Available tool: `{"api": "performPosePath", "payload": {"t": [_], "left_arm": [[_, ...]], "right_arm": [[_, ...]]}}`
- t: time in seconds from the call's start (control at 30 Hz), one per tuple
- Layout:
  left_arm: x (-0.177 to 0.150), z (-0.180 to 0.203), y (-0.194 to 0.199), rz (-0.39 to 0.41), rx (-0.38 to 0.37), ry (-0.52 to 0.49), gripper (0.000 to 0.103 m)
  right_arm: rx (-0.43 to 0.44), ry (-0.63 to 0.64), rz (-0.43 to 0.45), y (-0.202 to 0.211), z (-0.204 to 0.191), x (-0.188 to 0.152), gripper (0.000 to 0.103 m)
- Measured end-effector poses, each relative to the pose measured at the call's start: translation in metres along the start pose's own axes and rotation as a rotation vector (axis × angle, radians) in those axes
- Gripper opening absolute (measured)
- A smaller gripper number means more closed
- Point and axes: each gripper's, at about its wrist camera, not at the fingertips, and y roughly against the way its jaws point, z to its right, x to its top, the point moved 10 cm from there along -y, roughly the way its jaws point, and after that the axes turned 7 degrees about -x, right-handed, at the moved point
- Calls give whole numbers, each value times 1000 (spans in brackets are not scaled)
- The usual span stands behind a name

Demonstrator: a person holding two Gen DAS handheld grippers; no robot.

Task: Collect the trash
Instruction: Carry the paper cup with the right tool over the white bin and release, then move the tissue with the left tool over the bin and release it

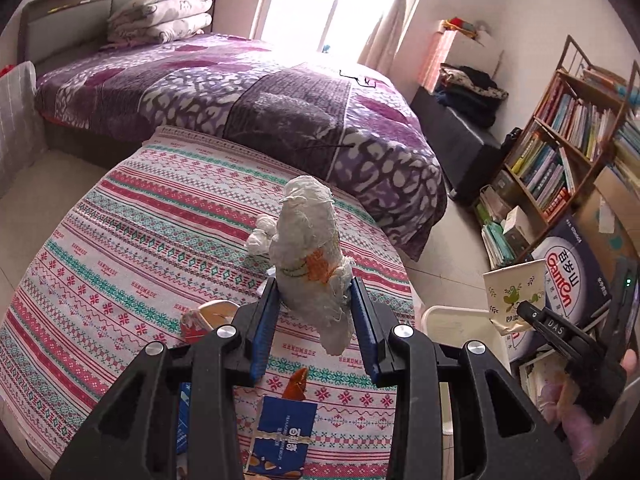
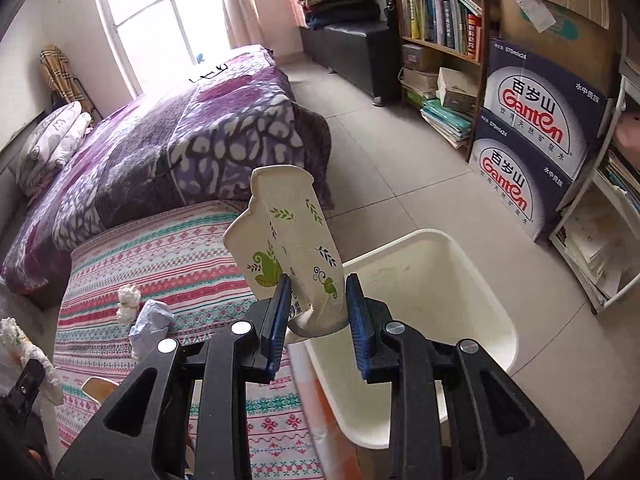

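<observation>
My left gripper [image 1: 314, 292] is shut on a crumpled white tissue wad [image 1: 310, 248] with an orange stain, held above the striped tablecloth [image 1: 120, 240]. My right gripper [image 2: 318, 300] is shut on a crushed paper cup [image 2: 288, 240] with green leaf print, held over the near rim of the white trash bin [image 2: 440, 264]. The cup [image 1: 514, 292] and right gripper [image 1: 532, 312] also show at the right of the left wrist view. More trash lies on the table: a small white tissue ball [image 1: 260, 236], a blue snack packet [image 1: 282, 432], a torn red-and-white carton [image 1: 200, 316], a crumpled paper [image 2: 152, 324].
A bed with a purple quilt [image 1: 280, 100] stands behind the table. A bookshelf [image 1: 568, 132] and stacked Ganten water boxes [image 2: 536, 136] stand at the right. A dark bench with folded clothes [image 2: 344, 36] lines the far wall. Tiled floor [image 2: 400, 168] lies beyond the bin.
</observation>
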Motion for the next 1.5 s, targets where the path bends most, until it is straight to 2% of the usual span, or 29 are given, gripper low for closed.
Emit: {"api": "performPosePath", "payload": {"t": [0.2, 0.23, 0.27, 0.33, 0.4, 0.47, 0.73, 0.9, 0.97, 1.0, 1.03, 1.1, 1.17, 1.27, 1.4, 1.5], "left_arm": [[-16, 42, -17, -24, -49, -42, 36], [-18, 49, -20, -30, -58, -46, 36], [-21, 55, -23, -37, -68, -48, 36], [-26, 69, -29, -51, -87, -55, 36], [-30, 84, -35, -63, -102, -69, 36], [-36, 98, -42, -78, -117, -80, 36], [-72, 153, -76, -198, -175, -136, 37], [-97, 175, -100, -296, -237, -81, 38], [-107, 183, -108, -330, -289, -43, 39], [-112, 187, -111, -348, -320, -30, 44], [-118, 191, -113, -370, -349, -19, 59], [-126, 190, -112, -397, -367, -3, 76], [-125, 183, -102, -377, -365, -17, 77], [-102, 156, -70, -293, -292, -90, 77], [-31, 86, 1, -134, -174, -158, 77], [29, 21, 68, -30, -40, -209, 77]], "right_arm": [[-54, -38, -50, -9, 37, -1, 29], [-61, -46, -54, -9, 42, -1, 39], [-68, -54, -53, -10, 48, 0, 55], [-87, -69, -41, -7, 60, 3, 68], [-96, -84, -31, -4, 71, 7, 73], [-97, -99, -25, 0, 79, 11, 82], [-104, -195, 22, 14, 117, 31, 88], [-94, -230, 4, 14, 131, 30, 89], [-91, -232, -11, 11, 132, 28, 89], [-87, -233, -21, 9, 131, 26, 89], [-82, -233, -26, 8, 130, 26, 89], [-73, -227, -29, 9, 126, 25, 89], [-66, -215, -25, 11, 121, 25, 89], [-48, -211, -21, 14, 114, 24, 89], [-2, -218, -28, 19, 103, 21, 89], [6, -194, -28, 20, 95, 16, 90]]}}
